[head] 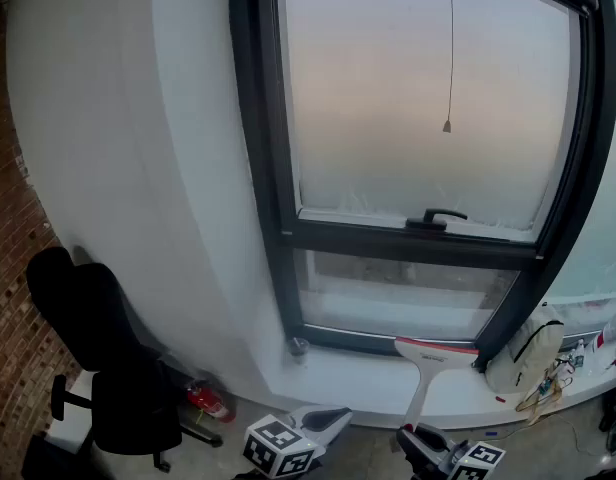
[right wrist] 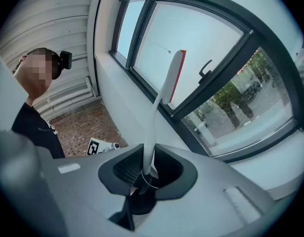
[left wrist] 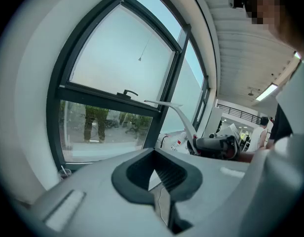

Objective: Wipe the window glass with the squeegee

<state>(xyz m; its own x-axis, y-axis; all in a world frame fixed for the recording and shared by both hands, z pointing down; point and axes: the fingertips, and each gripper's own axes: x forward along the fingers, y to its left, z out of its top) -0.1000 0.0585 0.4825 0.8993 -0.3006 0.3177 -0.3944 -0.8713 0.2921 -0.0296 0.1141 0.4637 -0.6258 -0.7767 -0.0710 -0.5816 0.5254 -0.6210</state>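
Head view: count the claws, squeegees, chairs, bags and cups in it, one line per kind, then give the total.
Claws: 2, the left claw and the right claw
Squeegees: 1, the squeegee, held in the right claw
Chairs: 1, the black chair
Bags: 1, the white bag
Cups: 1, the cup
Total: 6

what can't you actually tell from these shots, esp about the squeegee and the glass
- Head view: whether the squeegee blade touches the window; depth is unreadable there, and the right gripper view shows the blade edge-on.
- All views: what lies beyond the upper pane; the glass is hazy.
- Head view: what the cup on the sill holds; too small.
- Head view: the small items beside the bag; tiny and cut off by the right edge.
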